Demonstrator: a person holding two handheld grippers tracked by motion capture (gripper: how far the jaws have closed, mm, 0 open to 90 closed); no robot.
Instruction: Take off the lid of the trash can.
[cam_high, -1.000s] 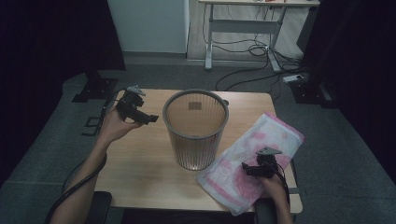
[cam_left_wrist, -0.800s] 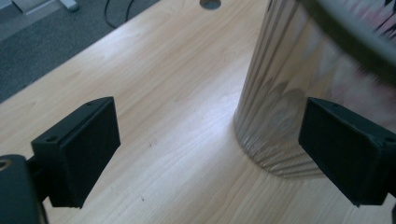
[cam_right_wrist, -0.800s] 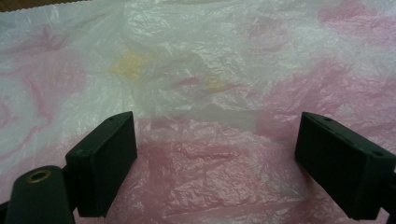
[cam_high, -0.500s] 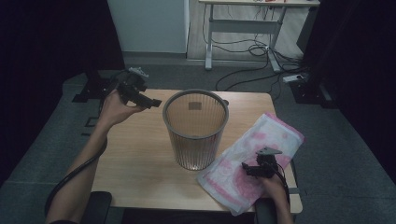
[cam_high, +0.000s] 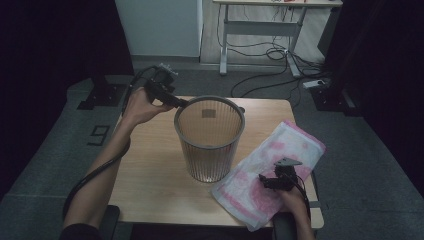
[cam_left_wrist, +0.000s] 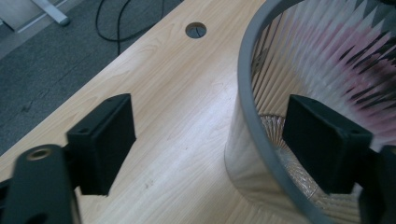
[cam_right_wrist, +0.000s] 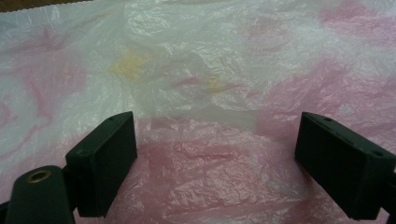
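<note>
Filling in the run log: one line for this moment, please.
left gripper: open, jaws closing astride bin rim | right gripper: open over pink-white bag | bag flat on table

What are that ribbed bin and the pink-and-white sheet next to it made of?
The bin looks like clear ribbed plastic with a matte grey rim; the table shows through its wall. The sheet seems thin plastic film, probably a bag: crinkled, glossy and translucent.

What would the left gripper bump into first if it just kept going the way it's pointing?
Most likely the bin's grey rim. The left gripper has been closing its jaws, and they straddle that rim, one inside the bin and one outside, not yet touching it as far as I can tell.
</note>
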